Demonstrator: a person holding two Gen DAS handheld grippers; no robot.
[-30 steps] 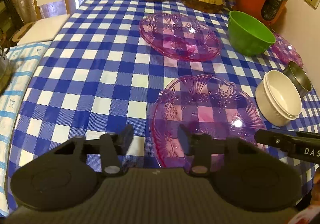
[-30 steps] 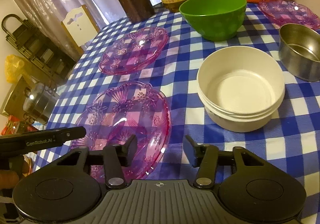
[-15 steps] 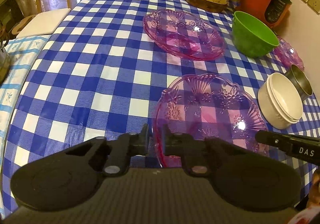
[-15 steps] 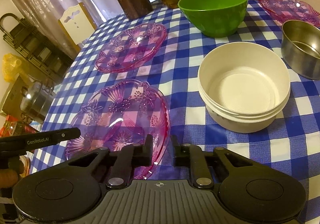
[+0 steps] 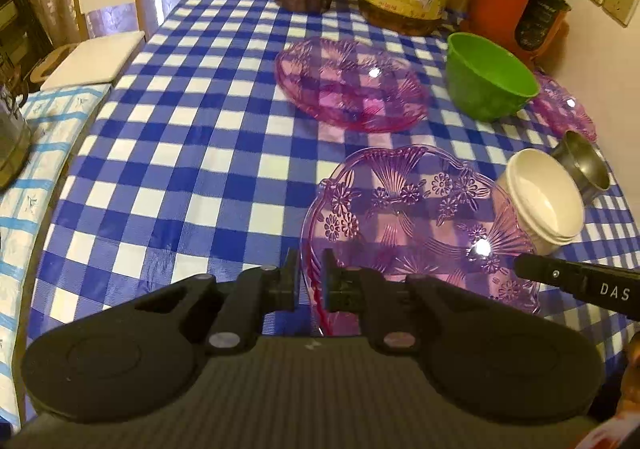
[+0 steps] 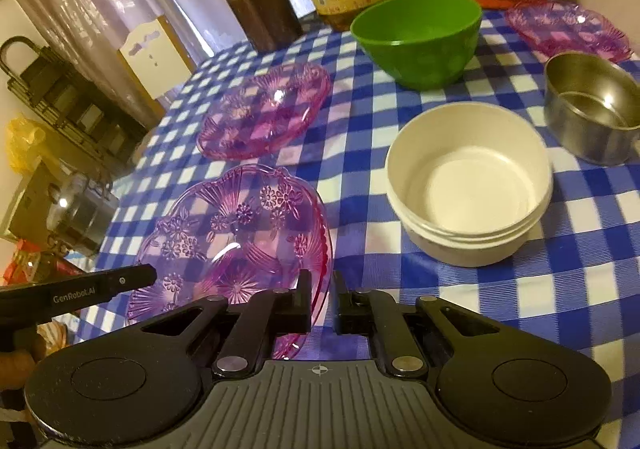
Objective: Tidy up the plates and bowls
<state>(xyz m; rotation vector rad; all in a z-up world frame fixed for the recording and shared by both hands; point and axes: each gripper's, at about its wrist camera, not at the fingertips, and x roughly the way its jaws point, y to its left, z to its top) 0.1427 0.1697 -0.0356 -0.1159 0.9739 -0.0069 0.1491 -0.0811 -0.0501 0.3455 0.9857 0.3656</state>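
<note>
Pink see-through plate [image 5: 420,225] sits between both tongs, left gripper [image 5: 311,281] and right gripper [image 6: 322,303] each pinching an edge, and uneven lifting could make it slip.

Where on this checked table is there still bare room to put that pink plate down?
The widest bare stretch of checked cloth runs left of both pink plates, toward the chair. The right side is crowded: green bowl, white bowls, steel bowl and a third plate.

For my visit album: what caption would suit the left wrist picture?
Left tongs and right tongs pinch opposite rims of a pink plate on a checked table.
</note>
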